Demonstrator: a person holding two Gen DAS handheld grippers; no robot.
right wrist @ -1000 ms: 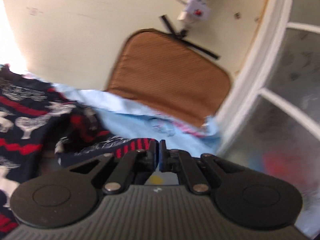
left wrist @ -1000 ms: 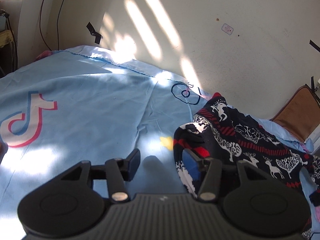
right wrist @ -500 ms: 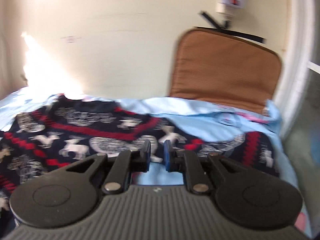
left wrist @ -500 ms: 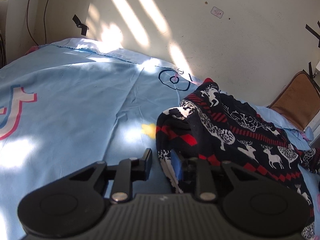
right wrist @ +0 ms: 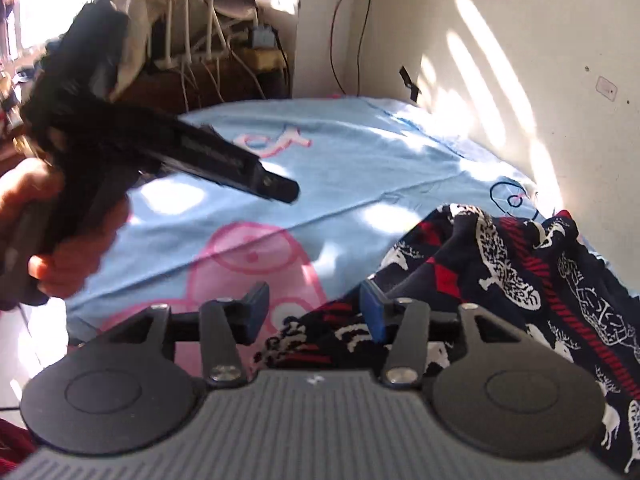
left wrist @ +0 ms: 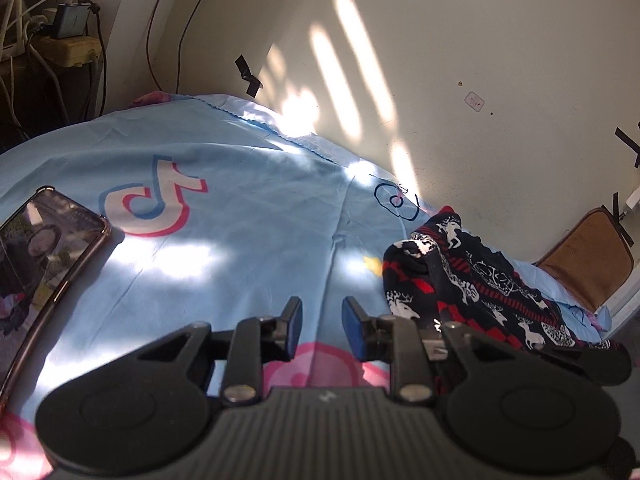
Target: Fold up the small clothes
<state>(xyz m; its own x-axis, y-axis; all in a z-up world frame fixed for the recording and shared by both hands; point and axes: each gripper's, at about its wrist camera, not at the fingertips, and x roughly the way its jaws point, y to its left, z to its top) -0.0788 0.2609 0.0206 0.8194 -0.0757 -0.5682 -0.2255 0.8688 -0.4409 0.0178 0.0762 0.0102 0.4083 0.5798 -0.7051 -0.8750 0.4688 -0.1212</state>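
While both grippers are hanging empty over the bed, the navy reindeer-print garment (right wrist: 520, 280) is lying bunched on the blue sheet (left wrist: 240, 220) toward the wall side, its long axis running from the near front edge back toward the brown cushion (left wrist: 592, 256). The right gripper (right wrist: 312, 310) is sitting nearest: its fingers are spread wide apart, nothing between them, with the garment's near hem lying just under and right of the right-hand pad (right wrist: 370, 312). The left gripper (left wrist: 322, 328) is also showing a clear gap between its pads, gripping nothing, and is pointing at bare sheet; the garment is lying off to its right, apart from the fingertips. In the right wrist view that left gripper (right wrist: 280, 190) is appearing blurred up left, held in a hand (right wrist: 60, 240), well apart from the cloth. So the right side is looking better placed to take the near hem; the left is needing to swing right first. Probably a small jumper, though the crumple is hiding sleeves and collar. A phone (left wrist: 44, 248) is lying on the sheet far left, out of the way.
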